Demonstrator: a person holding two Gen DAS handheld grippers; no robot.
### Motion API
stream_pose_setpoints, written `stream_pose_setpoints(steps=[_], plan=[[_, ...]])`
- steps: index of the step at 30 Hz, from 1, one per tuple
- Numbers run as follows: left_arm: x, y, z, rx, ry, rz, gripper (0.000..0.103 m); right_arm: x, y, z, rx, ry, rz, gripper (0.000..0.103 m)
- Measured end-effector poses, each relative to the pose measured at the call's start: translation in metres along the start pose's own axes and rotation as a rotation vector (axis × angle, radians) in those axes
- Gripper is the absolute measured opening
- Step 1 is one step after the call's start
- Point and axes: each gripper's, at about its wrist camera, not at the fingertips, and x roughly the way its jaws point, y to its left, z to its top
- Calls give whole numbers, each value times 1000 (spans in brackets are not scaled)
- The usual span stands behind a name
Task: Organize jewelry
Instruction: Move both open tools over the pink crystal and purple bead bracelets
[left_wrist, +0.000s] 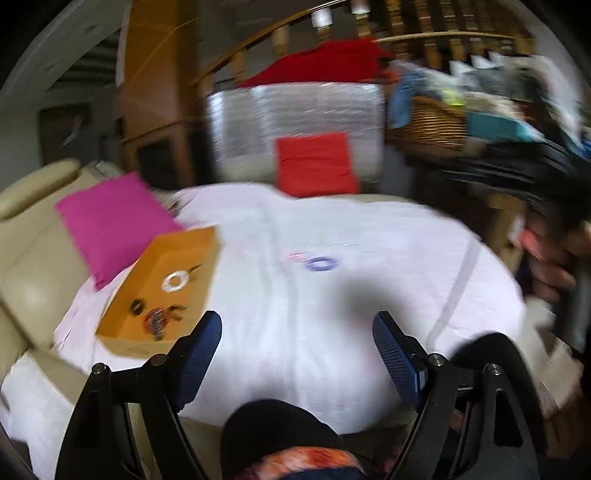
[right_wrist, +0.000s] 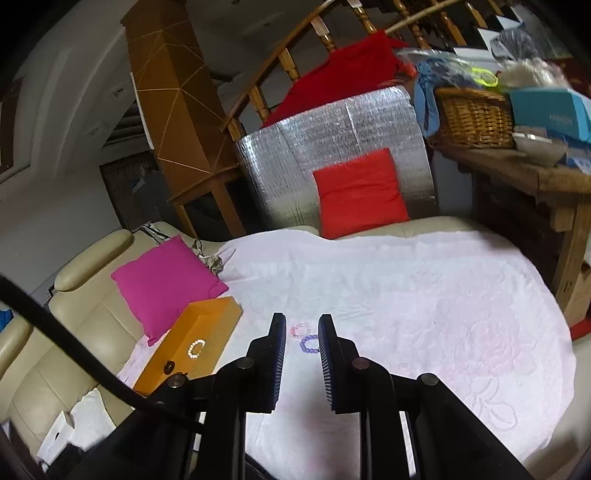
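Task partly done, by my reading: the orange tray at the left edge of the white quilt already holds a white bead bracelet, a small dark round piece and a reddish tangle of jewelry. Left to sort: a pink bracelet and a purple bracelet, lying touching one another on the quilt, outside the tray and just to its right. The right gripper has its jaws narrowly parted and empty; both bracelets show in the gap ahead of the tips, not yet between the pads. The left gripper stands wide open, holding nothing; in its blurred view the bracelets lie well ahead of it, the tray off its left jaw. A pink cushion sits behind the tray.
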Motion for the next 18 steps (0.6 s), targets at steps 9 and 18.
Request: stream_pose_setpoints(steps=[9, 18], plan=[[99, 50, 33, -79, 75, 213, 84, 63, -43, -17, 51, 43, 53, 50], [186, 40, 50, -79, 181, 273, 84, 187, -68, -41, 91, 267, 84, 44]])
